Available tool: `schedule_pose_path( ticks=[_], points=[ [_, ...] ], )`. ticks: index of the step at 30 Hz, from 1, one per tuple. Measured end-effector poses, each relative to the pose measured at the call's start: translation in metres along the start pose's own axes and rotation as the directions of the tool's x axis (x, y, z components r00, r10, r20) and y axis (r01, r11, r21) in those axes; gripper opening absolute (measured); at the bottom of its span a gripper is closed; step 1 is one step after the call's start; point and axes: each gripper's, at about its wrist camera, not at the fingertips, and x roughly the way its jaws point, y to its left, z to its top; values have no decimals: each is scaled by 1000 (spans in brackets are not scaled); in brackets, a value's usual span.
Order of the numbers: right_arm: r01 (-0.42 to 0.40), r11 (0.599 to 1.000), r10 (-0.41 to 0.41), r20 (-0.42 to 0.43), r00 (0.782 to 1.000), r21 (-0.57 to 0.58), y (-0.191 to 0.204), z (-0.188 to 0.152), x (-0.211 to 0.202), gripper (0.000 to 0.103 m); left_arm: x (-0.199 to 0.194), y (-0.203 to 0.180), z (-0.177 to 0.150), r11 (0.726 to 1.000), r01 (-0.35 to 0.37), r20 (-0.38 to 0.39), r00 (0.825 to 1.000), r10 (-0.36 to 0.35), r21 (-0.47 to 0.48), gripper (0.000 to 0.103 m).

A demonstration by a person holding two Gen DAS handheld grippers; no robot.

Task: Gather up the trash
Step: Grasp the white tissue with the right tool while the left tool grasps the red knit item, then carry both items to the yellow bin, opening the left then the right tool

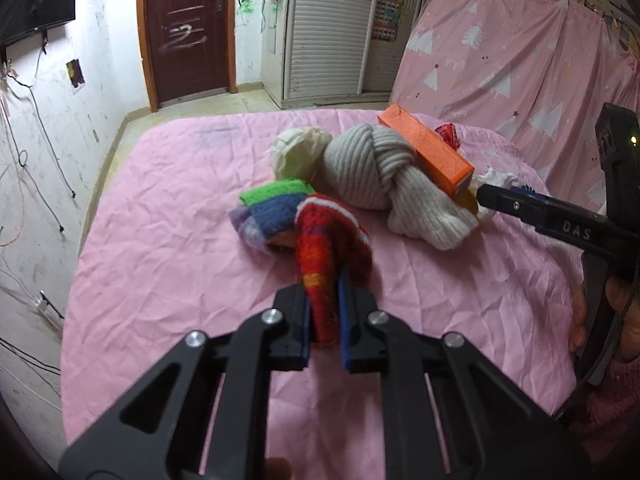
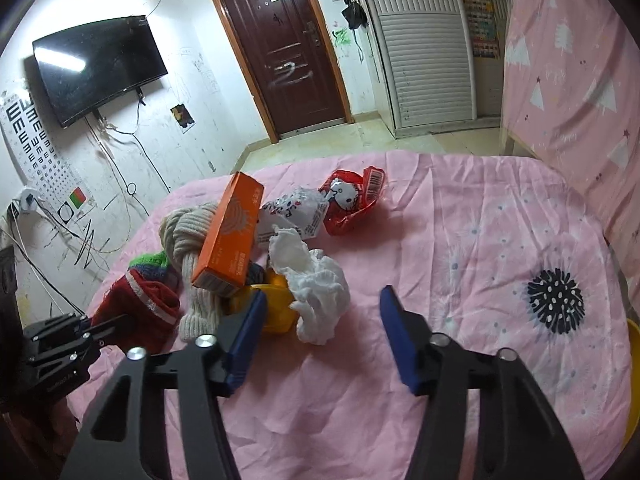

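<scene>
On the pink bed [image 2: 460,240], the left hand-held gripper [image 1: 325,316] clamps a red striped knit sock [image 1: 324,248], while the right hand-held gripper [image 2: 322,338] gapes wide just before the crumpled white tissue [image 2: 316,284].

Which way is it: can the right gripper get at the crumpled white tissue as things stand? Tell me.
Probably yes. The right gripper is open and the crumpled white tissue lies just ahead between its fingers, uncovered. Only the yellow object touches its left side; the orange box sits farther left.
</scene>
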Motion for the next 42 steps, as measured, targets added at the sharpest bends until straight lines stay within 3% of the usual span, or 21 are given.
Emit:
schedule_pose_path(
  ticks=[3,7,13,24,37,42],
  points=[
    [-40,999,40,-17,999,12,-3,-1,3,18,-2,-2,0,1000,3,4,1000,-3,0,9],
    [-57,998,57,-3,998,-13,1,-2,-2,11,-8,-6,1,1000,4,13,1000,-4,6,9],
    [-58,998,59,41,997,-14,-2,-4,-18,9,-18,-17,5,1000,3,34,999,-3,20,9],
    [-66,996,54,165,985,67,-47,-12,-75,9,-31,-60,23,997,4,70,997,-10,82,9],
    [-24,973,-44,284,958,231,-149,-43,-147,9,-24,-162,41,972,62,68,995,-79,226,9],
    [27,956,-119,301,946,291,-182,-58,-165,9,-18,-201,47,959,100,52,992,-118,266,9]
  ],
)
